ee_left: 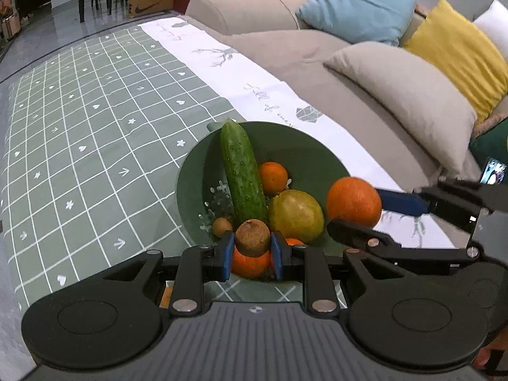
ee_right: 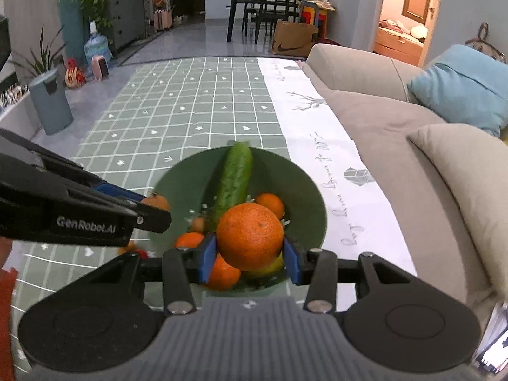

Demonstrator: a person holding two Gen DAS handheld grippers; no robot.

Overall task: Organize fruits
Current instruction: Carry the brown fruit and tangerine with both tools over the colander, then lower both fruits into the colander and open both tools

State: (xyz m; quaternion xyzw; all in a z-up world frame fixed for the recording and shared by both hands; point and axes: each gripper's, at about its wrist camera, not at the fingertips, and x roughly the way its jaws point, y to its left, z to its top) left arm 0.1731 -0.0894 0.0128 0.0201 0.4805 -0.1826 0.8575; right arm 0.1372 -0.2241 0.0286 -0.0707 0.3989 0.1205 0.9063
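Your left gripper [ee_left: 252, 252] is clamped on a brown kiwi [ee_left: 253, 236], your right gripper [ee_right: 250, 255] on a large orange [ee_right: 250, 236]; both fruits hang above the green bowl [ee_left: 304, 152], which holds a cucumber [ee_left: 243, 174], mandarins and a yellow-green fruit [ee_left: 296, 216] on the checked tablecloth [ee_left: 95, 133].

Both wrist views look steeply down, close above the shared bowl [ee_left: 190, 171].

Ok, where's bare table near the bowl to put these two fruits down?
Free: the checked green tablecloth beyond and left of the green bowl, and the white runner between bowl and sofa. The bowl itself is crowded: cucumber, oranges, more fruit.
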